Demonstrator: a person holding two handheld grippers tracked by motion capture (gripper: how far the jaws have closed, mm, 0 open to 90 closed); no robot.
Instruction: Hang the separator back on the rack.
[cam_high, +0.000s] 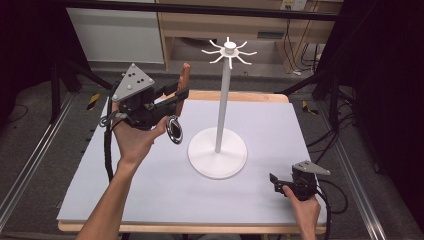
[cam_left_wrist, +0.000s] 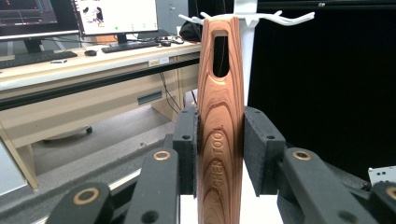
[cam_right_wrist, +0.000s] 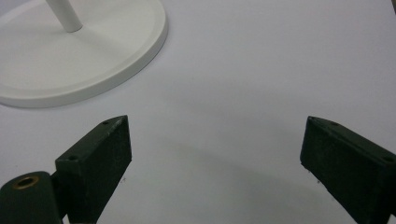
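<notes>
A: Wooden-handled utensil (cam_left_wrist: 220, 116): where is it right now?

B: Clamped in the left tool (cam_high: 172, 100), held up off the surface (cam_high: 270, 200) on the left side. In the left gripper view both black pads press the flanks of the handle, which rises straight up between them. In the high view a shiny metal head (cam_high: 174, 129) hangs below the hand.

A: Which way does its long axis run?

B: Roughly upright, slotted end on top. That slot (cam_left_wrist: 220, 52) sits near the tip, and in the left gripper view the white hooks (cam_left_wrist: 285, 18) of the rack (cam_high: 218, 150) spread out right behind it, at about the same height.

A: So the hooks lie ahead of the tool?

B: Ahead and to its right in the high view; the rack's pole stands mid-surface and the hook crown (cam_high: 229, 51) is higher and farther off than the handle tip. I'd judge the slot has to travel that way and drop over one prong.

A: And the other hand?

B: The right tool (cam_high: 276, 180) rests low near the front right corner, jaws spread wide, gripping nothing, well apart from the utensil. The left hand is clearly the nearer one.
</notes>
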